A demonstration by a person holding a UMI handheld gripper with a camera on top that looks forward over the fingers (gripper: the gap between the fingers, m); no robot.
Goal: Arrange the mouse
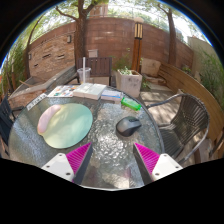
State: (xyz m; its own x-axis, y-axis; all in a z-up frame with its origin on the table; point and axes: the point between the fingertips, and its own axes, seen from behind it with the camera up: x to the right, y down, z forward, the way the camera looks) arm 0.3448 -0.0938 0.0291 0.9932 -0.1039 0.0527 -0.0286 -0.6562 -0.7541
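Observation:
A dark grey computer mouse (127, 125) lies on a round textured glass table (95, 150), ahead of my right finger and a little right of the table's middle. A pale green oval mouse mat (66, 125) lies to its left. My gripper (113, 158) is open and empty above the table's near part; its two fingers (78, 158) with magenta pads stand wide apart, short of the mouse.
A book or papers (88, 91), a green object (132, 103) and a cup (85, 73) lie on the table's far side. A metal chair (185, 115) stands at the right. A brick wall, a planter (128, 80) and trees stand beyond.

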